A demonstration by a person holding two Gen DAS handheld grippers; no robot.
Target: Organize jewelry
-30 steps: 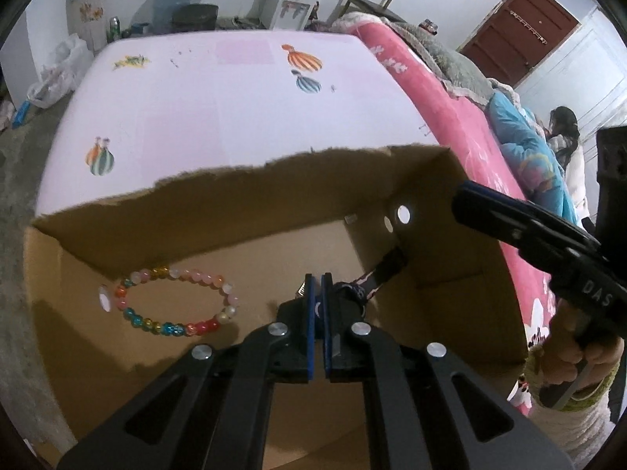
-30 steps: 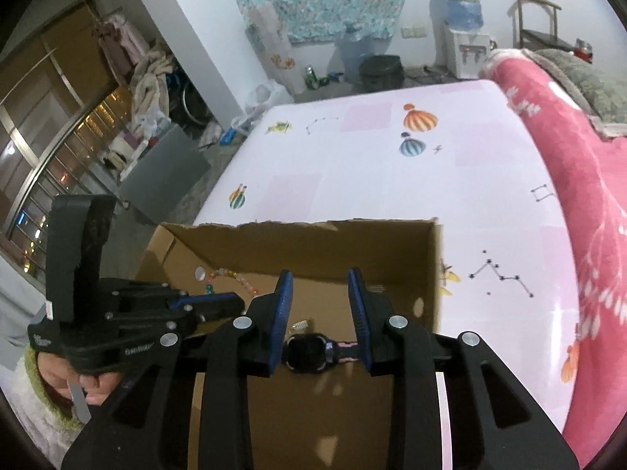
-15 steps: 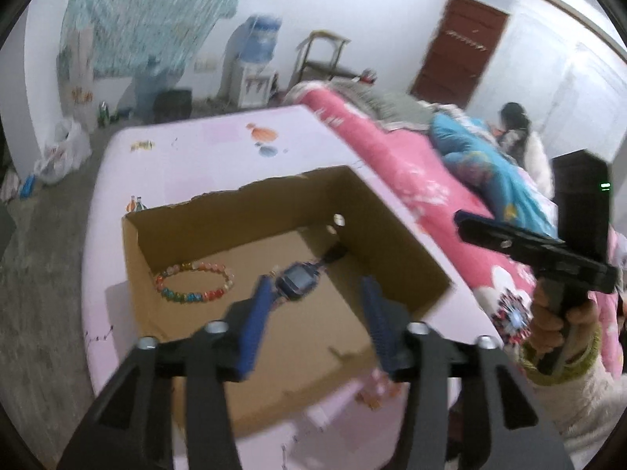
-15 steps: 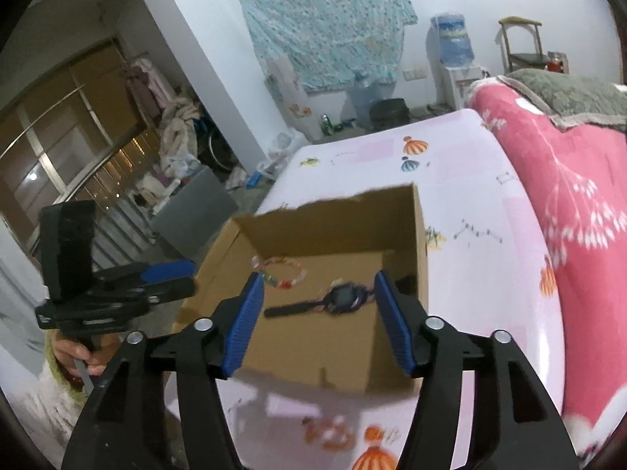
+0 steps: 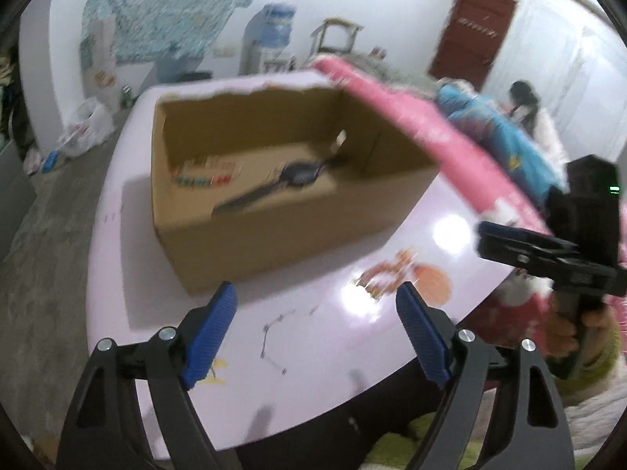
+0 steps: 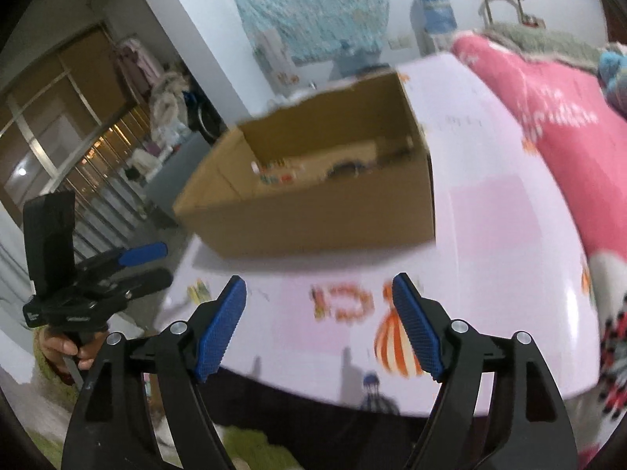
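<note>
Cardboard box (image 5: 282, 231) holding beaded bracelet (image 5: 205, 174), watch (image 5: 298, 174)

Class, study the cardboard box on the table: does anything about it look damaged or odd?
Yes. The cardboard box has a ragged, torn far rim, as if its flaps were ripped off. The watch and bead bracelet lie inside it.

Both tongs pulled back out of the cardboard box (image 5: 274, 211), jaws just opened, watch (image 5: 301, 174) left lying inside.

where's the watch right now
In the left wrist view the watch lies on the floor of the cardboard box, right of the bead bracelet.
</note>
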